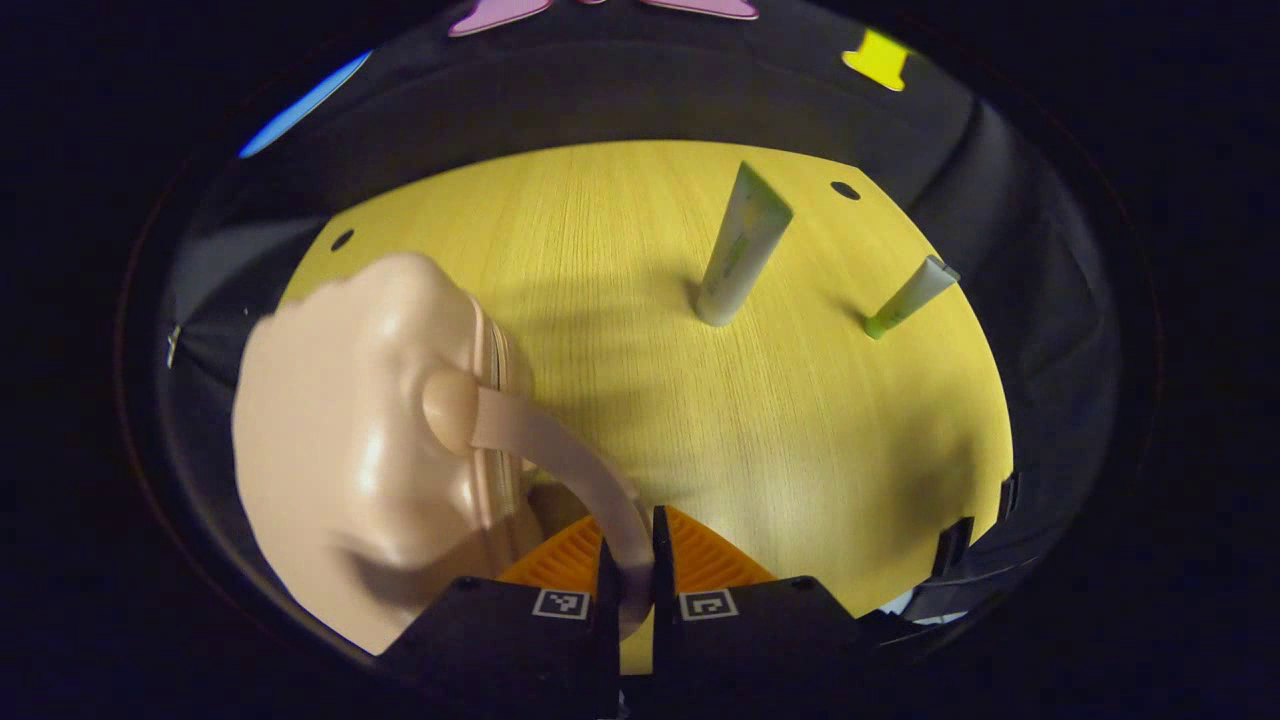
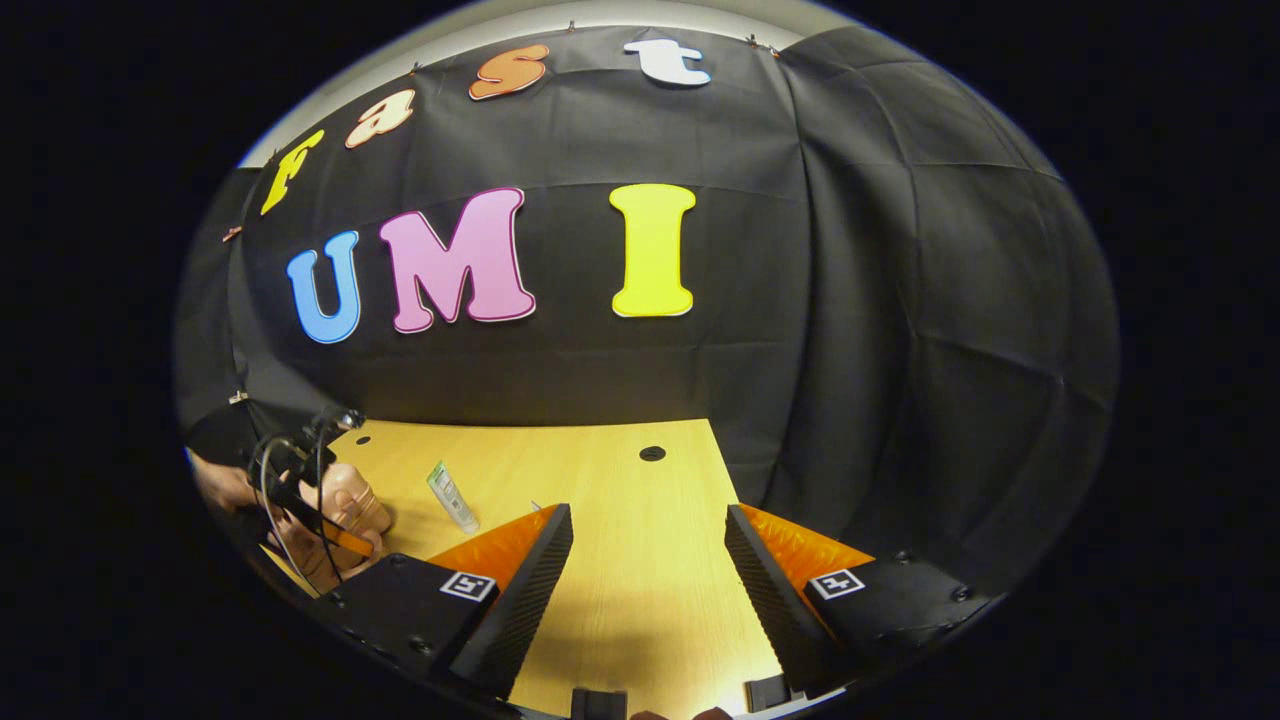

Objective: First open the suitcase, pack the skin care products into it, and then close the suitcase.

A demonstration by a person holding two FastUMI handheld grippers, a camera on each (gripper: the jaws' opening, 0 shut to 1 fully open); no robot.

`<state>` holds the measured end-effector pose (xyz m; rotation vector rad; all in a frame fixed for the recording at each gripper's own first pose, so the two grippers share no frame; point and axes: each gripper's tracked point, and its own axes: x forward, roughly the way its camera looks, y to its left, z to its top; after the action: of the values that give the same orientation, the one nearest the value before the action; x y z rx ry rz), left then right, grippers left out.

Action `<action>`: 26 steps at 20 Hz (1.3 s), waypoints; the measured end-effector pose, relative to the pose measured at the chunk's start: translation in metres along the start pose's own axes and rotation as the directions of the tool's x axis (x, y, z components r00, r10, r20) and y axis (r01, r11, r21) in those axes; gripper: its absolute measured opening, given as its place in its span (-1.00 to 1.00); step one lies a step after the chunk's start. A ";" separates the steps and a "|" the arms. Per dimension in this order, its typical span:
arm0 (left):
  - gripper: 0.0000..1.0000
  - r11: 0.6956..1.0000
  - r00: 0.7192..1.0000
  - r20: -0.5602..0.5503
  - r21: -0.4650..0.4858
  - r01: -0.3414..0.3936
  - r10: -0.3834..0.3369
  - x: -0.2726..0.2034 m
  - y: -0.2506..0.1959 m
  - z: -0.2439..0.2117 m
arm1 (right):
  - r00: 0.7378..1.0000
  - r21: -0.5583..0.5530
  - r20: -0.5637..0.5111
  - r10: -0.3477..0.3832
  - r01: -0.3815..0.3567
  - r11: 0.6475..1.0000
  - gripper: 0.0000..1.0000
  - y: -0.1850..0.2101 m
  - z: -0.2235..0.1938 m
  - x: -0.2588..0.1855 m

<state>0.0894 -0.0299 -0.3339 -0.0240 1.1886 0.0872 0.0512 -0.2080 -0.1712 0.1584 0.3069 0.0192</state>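
Left gripper clamped on the suitcase handle; two tubes wait on the table

The wooden table [image 1: 640, 400] carries a small pink hard-shell suitcase [image 1: 350, 450] at its near left; the glossy moulded shell looks stiff, light and slippery, so its soft strap handle [image 1: 560, 450], arching from the zip edge, seems the surest hold. The left gripper [image 1: 628, 580] has both fingers pressed on that handle, the case just left of them. Far right stand a larger skin-care tube [image 1: 742, 245] and a smaller green-capped tube [image 1: 912, 296], well apart from the case; both seem light and squeezable, best pinched mid-body. The right gripper [image 2: 648, 560] hangs with fingers spread wide, holding nothing, over bare table.
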 end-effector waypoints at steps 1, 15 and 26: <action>-0.64 1.000 0.999 0.033 -0.001 0.030 -0.030 -0.022 0.003 0.013 | 1.000 -0.007 0.007 0.008 -0.007 1.000 0.94 0.008 0.004 0.004; -0.67 0.979 0.941 0.312 -0.188 -0.077 0.134 -0.214 0.323 0.025 | 0.983 0.019 0.089 0.160 -0.163 0.987 0.94 0.203 0.054 0.047; -0.67 0.872 0.901 0.158 -0.364 -0.328 0.405 -0.079 0.576 -0.067 | 0.997 0.077 -0.031 0.070 -0.067 0.995 0.94 0.247 0.035 0.041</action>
<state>-0.0482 0.5349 -0.2699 -0.0785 0.9222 0.6145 0.1026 0.0325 -0.1114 0.2446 0.3358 0.0784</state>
